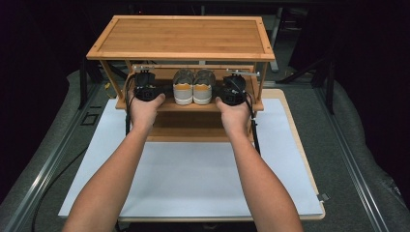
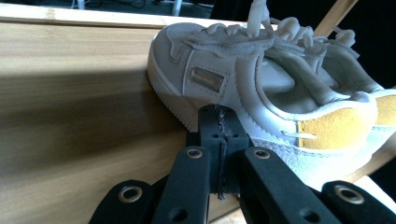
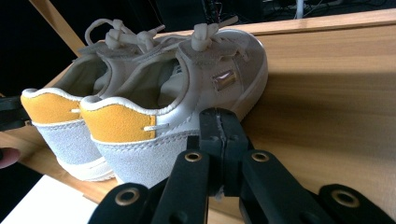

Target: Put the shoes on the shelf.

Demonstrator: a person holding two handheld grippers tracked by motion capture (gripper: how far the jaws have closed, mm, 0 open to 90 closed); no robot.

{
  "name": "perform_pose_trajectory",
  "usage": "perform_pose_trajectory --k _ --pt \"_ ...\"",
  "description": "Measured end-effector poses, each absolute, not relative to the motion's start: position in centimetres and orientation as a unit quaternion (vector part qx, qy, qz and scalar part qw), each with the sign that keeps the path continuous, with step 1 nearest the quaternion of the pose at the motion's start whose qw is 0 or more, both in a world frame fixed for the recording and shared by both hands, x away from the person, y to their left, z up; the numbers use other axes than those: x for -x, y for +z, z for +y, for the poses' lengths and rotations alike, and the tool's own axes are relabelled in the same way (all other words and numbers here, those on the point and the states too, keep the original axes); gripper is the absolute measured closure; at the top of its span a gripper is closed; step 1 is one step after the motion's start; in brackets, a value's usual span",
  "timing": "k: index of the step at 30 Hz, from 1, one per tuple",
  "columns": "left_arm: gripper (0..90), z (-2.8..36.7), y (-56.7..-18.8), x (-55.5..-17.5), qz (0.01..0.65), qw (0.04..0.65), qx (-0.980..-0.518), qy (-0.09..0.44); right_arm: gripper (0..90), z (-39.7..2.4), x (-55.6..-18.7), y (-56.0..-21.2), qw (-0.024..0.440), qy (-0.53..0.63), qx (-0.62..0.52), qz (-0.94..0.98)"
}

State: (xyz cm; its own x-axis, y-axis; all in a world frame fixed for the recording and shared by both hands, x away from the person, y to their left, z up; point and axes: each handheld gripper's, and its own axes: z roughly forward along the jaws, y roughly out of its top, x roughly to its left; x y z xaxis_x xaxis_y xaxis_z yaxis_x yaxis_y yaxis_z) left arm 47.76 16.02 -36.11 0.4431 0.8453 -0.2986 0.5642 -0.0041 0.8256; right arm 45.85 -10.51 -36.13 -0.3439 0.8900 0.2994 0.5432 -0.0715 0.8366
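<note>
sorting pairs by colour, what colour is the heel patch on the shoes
Mustard yellow, on the otherwise pale grey-white shoes; clearest in the right gripper view.

The left gripper (image 2: 219, 116) rises from the bottom, black, with its two jaws pressed flat together and nothing between them. Round metal rings sit in its black arms. Right behind the jaws stands a pale grey shoe (image 2: 243, 88) with a small shiny tag on its side and a yellow patch at the heel. Its laces are white and knotted on top. A second shoe (image 2: 373, 88) just like it stands beside it, farther off. Both shoes sit on a wooden shelf (image 2: 79, 102), which is light brown with a dark shadow across it.
</note>
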Motion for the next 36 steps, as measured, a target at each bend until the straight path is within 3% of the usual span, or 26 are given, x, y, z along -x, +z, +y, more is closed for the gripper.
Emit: perform_pose_trajectory --k 11,36 --pt "90.0 16.1 -36.5 -49.0 0.514 0.489 -0.69 0.146 90.0 -10.1 -47.1 -36.5 0.192 0.487 -0.544 0.656" --pt "90.0 17.0 -37.1 -47.7 0.513 0.504 -0.681 0.141 90.0 -10.0 -46.1 -36.3 0.2 0.483 -0.535 0.663"
